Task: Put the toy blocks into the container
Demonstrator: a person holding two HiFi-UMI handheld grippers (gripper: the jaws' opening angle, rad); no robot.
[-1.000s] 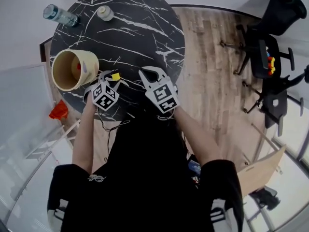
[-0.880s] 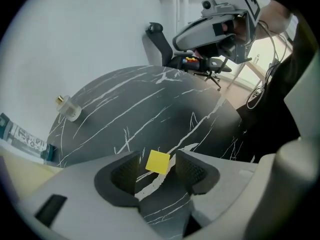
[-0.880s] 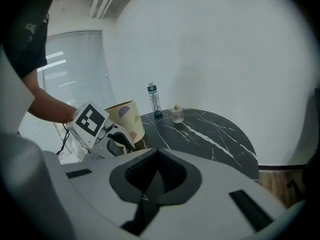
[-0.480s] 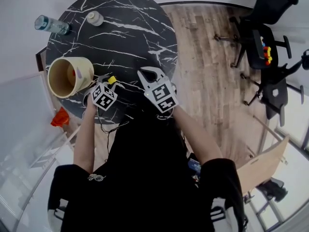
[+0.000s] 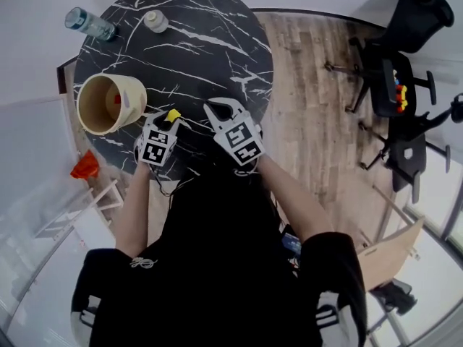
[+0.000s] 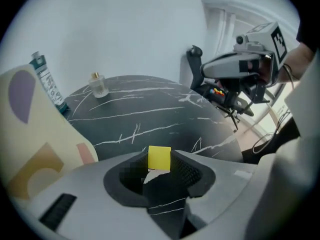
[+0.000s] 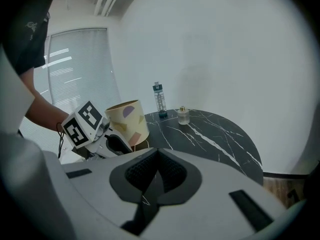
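Nearest the camera, at the bottom of the head view, the person's two forearms reach up to the near edge of the round black table (image 5: pixel 202 42). The left gripper (image 5: pixel 168 119) sits at centre left with its jaws narrowed onto a yellow block (image 5: pixel 173 115). The left gripper view shows the block (image 6: pixel 159 158) pinched between the two pads at the tips, so it is held ready to be carried, though whether it has left the tabletop cannot be told. The right gripper (image 5: pixel 221 108) rests just to the right at frame centre; its own view shows the jaws together with nothing between them, and it seems parked out of the way while the left one works.

Just to the left of the left gripper stands the cream container (image 5: pixel 139 98), mouth up and close by, so the carry should be short; a red block (image 5: pixel 117 98) already lies inside. Farther off, at the upper left of the frame, a bottle (image 5: pixel 90 23) lies on its side and a small jar (image 5: pixel 156 21) stands by the table's far edge, both clear of the route.

Compared with a second ago, the left jaws have just been closing on the yellow block, which then sat loosely between wider jaws; the left gripper's marker cube has also rolled to a new angle; the right gripper and the container sit much as before.
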